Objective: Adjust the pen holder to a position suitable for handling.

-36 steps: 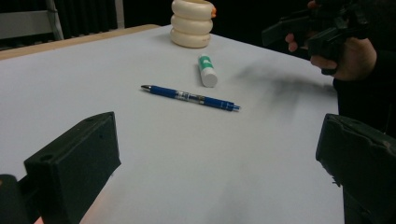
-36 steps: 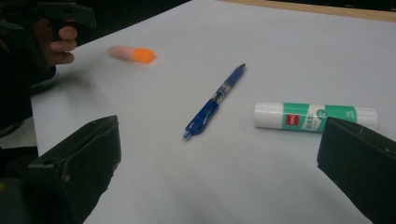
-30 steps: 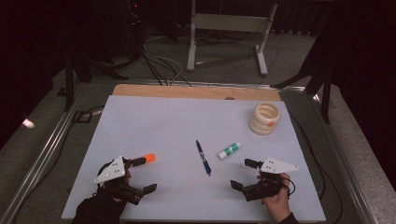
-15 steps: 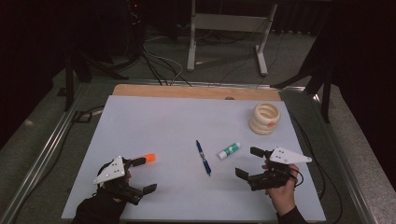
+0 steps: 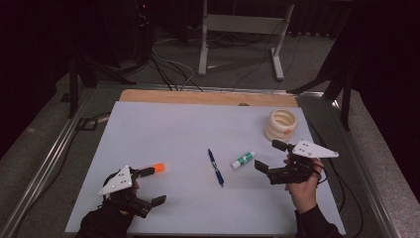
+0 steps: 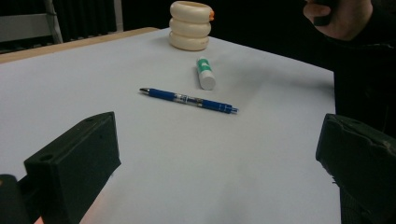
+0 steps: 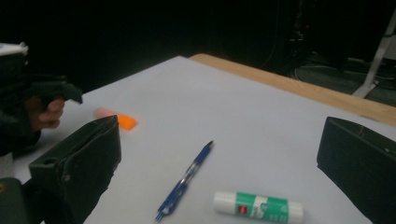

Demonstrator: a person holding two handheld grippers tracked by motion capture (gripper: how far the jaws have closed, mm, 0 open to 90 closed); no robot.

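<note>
A blue pen (image 5: 215, 167) lies in the middle of the white table top (image 5: 198, 129), with a white and green glue stick (image 5: 242, 160) just to its right. An orange-tipped marker (image 5: 158, 167) lies at the left, beside my left gripper (image 5: 154, 186), which is open and holds nothing. My right gripper (image 5: 266, 154) is open too, raised a little and just right of the glue stick. In the left gripper view the pen (image 6: 189, 100) and glue stick (image 6: 205, 73) lie ahead of the jaws. In the right gripper view the pen (image 7: 185, 179) and glue stick (image 7: 258, 206) lie between the jaws.
A stack of cream rings (image 5: 281, 124) stands at the back right and appears as the stack of rings (image 6: 190, 25) in the left gripper view. A wooden strip (image 5: 208, 97) runs along the table's far edge. Cables and a metal stand (image 5: 237, 29) are on the floor beyond.
My right gripper has lifted and moved forward, away from the person, ending up beside the glue stick. The left gripper and the objects have stayed put.
</note>
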